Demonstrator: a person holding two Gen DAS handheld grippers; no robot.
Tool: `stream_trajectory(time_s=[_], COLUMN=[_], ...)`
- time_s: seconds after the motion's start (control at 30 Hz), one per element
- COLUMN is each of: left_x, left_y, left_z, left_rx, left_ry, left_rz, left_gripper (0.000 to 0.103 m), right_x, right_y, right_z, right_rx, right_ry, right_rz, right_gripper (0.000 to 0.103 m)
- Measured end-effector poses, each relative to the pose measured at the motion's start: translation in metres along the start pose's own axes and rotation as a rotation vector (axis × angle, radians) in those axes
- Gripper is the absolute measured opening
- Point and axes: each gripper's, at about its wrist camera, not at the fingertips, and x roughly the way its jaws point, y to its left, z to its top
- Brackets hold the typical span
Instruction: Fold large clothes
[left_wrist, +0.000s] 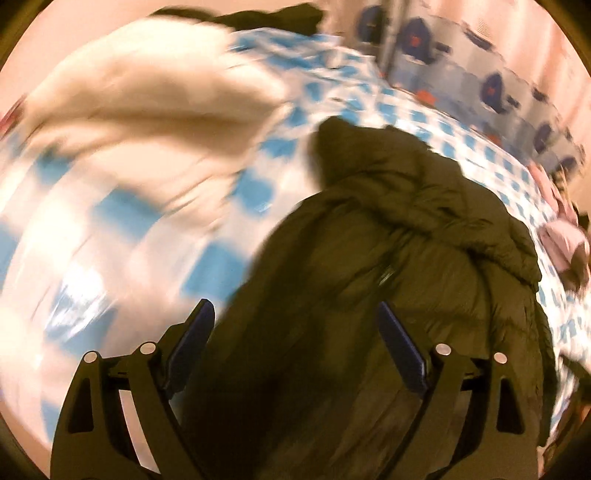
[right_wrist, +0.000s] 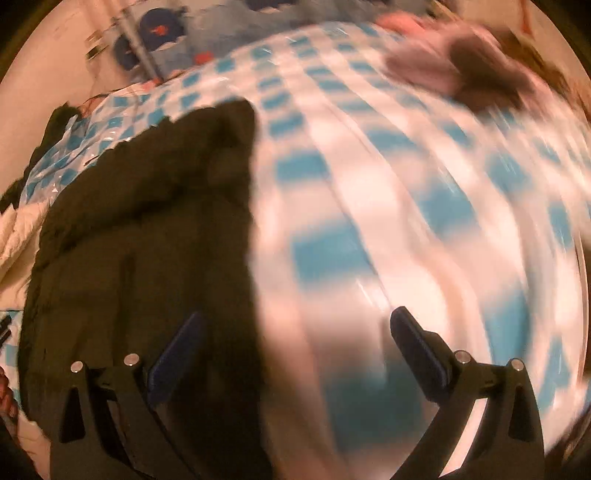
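The left gripper has its jaws spread wide with nothing pinched between them; the dark jacket lies beneath the gap, but the blue pads stand clear of the cloth. The right gripper is likewise spread and grasps nothing — its left finger hangs over the jacket, its right finger over bare sheet.

The jacket is the landmark here: a puffy, olive-dark garment lying crumpled on a blue-and-white checked sheet. In the left wrist view it fills the lower middle and right, its bunched upper part toward the far side. In the right wrist view it takes up the left half, with the sheet running bare to its right.

To the left of the jacket, in the left view, lies a cream garment, blurred and bulky. Beyond that one, at the far edge of the sheet, a second dark garment shows — possibly another jacket, though the blur makes it hard to say. To the jacket's right lies a pink item, seen again in the right view at the far right corner. Behind the sheet, past the jacket, hangs a pale blue cloth with dark blue shapes.
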Motion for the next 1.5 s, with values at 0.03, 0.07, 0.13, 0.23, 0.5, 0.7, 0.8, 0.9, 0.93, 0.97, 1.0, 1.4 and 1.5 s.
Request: stream_trajectory(time_s=[0.03,0.07,0.13,0.23,0.5,0.7,0.8,0.9,0.93,0.97,1.0,1.4,1.5], left_x=[-0.008,-0.016,-0.028,-0.041,-0.056,-0.056,-0.052,-0.044,-0.042,-0.037,-0.034,-0.025,-0.018], left_y=[0.015,0.028,0.05,0.073,0.108,0.109,0.114,0.121,0.121,0.121,0.121,0.098,0.092], left_z=[-0.008,-0.016,-0.03,-0.05,-0.103,-0.112,-0.112,-0.116,-0.116,-0.117,-0.117,-0.102,-0.095], left_rx=[-0.037,-0.073,-0.13,-0.195,-0.375,-0.398,-0.416,-0.449,-0.452,-0.454,-0.456,-0.398,-0.347], left_ry=[0.007,0.013,0.024,0.043,0.111,0.134,0.147,0.164,0.176,0.191,0.2,0.219,0.24], left_rz=[0.006,0.012,0.024,0.035,-0.051,-0.109,-0.126,-0.157,-0.164,-0.173,-0.18,-0.421,-0.286], left_gripper=[0.085,0.085,0.086,0.086,0.087,0.087,0.088,0.088,0.088,0.088,0.088,0.088,0.088], right_x=[-0.005,-0.011,-0.023,-0.04,-0.066,-0.065,-0.063,-0.062,-0.061,-0.058,-0.056,-0.035,-0.025], right_y=[-0.012,-0.026,-0.042,-0.052,-0.06,-0.072,-0.068,-0.056,-0.05,-0.044,-0.04,0.004,-0.004], right_z=[-0.012,-0.024,-0.04,-0.057,-0.084,-0.098,-0.099,-0.098,-0.096,-0.094,-0.093,-0.089,-0.087], right_rx=[0.035,0.073,0.106,0.121,0.129,0.232,0.24,0.208,0.192,0.175,0.164,0.112,0.142], right_ry=[0.015,0.024,0.014,0.014,0.018,0.06,0.074,0.093,0.102,0.109,0.113,0.208,0.225], right_rz=[0.009,0.036,0.073,0.117,0.286,0.503,0.575,0.619,0.618,0.607,0.6,0.702,0.627], right_gripper=[0.097,0.097,0.097,0.097,0.097,0.097,0.097,0.097,0.097,0.097,0.097,0.097,0.097])
